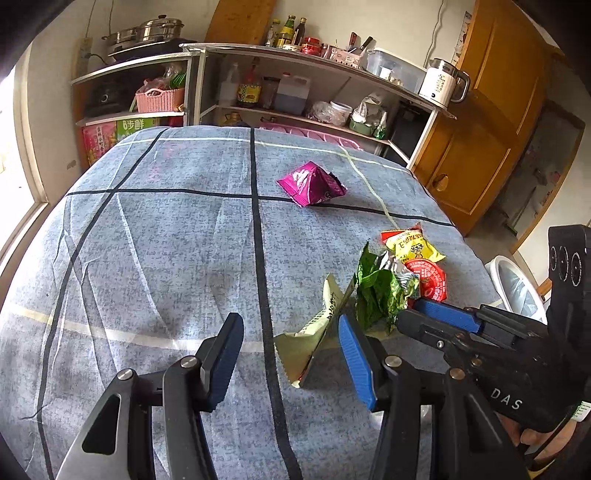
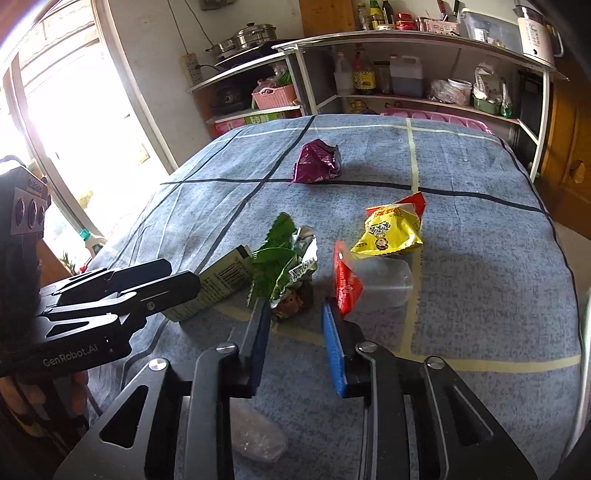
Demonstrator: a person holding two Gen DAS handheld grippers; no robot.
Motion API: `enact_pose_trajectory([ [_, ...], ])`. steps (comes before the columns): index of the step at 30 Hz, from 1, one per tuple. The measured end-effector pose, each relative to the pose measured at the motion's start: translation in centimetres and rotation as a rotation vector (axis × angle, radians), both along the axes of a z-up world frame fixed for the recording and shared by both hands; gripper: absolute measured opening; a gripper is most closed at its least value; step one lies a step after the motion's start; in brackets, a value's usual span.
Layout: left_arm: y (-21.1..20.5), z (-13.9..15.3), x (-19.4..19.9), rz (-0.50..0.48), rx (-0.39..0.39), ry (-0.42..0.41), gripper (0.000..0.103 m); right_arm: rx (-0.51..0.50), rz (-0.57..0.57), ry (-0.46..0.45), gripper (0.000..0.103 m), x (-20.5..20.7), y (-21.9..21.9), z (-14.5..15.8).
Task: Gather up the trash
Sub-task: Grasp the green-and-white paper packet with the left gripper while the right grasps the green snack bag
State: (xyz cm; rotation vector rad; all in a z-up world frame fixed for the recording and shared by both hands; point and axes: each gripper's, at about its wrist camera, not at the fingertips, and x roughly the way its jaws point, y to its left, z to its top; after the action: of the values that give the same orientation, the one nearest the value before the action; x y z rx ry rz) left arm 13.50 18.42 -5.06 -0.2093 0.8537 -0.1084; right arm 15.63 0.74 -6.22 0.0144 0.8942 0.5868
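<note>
Trash wrappers crowd the bedspread (image 1: 147,240) between both grippers, none held.
Left gripper (image 1: 291,362) gapes wide and empty at the olive packet (image 1: 314,332); right gripper (image 2: 295,332) is half open and empty facing the green wrapper (image 2: 284,273). Crowding risks snagged cloth or colliding jaws. Purple pouch (image 1: 310,182) waits at 12 o'clock.

Blue checked tablecloth (image 1: 166,240), white electric kettle (image 1: 443,83), steel pots (image 1: 147,33), pink basket (image 1: 160,99), wooden cabinet (image 1: 491,122)

Right tool (image 2: 295,314) open above green wrapper (image 2: 284,269); red wrapper (image 2: 345,277) beside, possibly touching blue finger (image 2: 333,350).
</note>
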Motion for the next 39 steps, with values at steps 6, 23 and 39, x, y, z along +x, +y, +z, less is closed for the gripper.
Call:
enact_pose_trajectory([
  [6, -1.2, -0.4, 0.2, -0.050, 0.023, 0.016, 0.053, 0.031, -0.017, 0.016, 0.007, 0.6, -0.8, -0.2],
  [23, 1.2, -1.4, 0.6, 0.029, -0.040, 0.040, 0.030, 0.050, 0.081, -0.055, 0.053, 0.6, 1.3, 2.1],
  [39, 4.6, -1.6, -0.6, 0.142, -0.091, 0.035, 0.029, -0.037, 0.112, -0.014, 0.038, 2.5, 3.6, -0.3],
])
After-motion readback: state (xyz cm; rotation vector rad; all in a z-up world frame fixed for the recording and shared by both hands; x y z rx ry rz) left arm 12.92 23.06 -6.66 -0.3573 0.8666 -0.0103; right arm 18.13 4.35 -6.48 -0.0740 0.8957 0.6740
